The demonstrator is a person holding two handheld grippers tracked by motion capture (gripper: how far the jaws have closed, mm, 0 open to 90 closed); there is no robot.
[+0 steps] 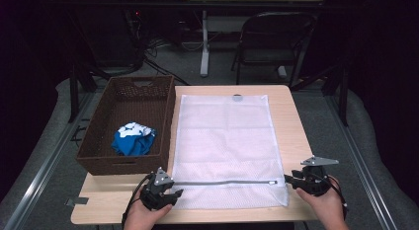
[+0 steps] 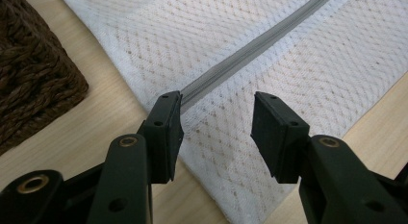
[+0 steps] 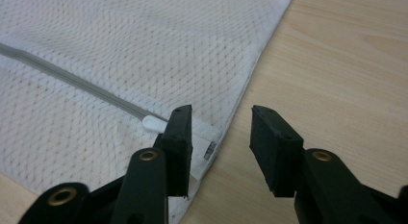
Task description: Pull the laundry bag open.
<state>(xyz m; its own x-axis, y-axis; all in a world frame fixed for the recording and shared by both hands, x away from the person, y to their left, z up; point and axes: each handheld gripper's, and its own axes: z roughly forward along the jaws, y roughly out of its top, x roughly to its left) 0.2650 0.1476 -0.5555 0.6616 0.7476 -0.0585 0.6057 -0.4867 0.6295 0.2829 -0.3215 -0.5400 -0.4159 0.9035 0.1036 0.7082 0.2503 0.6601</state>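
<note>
A white mesh laundry bag [image 1: 225, 146] lies flat on the wooden table [image 1: 291, 121], its grey zipper [image 1: 222, 182] running across the near end, the white pull [image 3: 153, 123] at the right-hand end. The left gripper [image 1: 170, 193] sits at the bag's near left corner, jaws apart over the zipper's end, pressing nothing. The right gripper [image 1: 291, 179] is at the right edge, also released (one jaw just beside the pull). A brown woven basket [image 1: 99, 136] holding a blue-and-white cloth [image 1: 132, 138] stands left of the bag.
</note>
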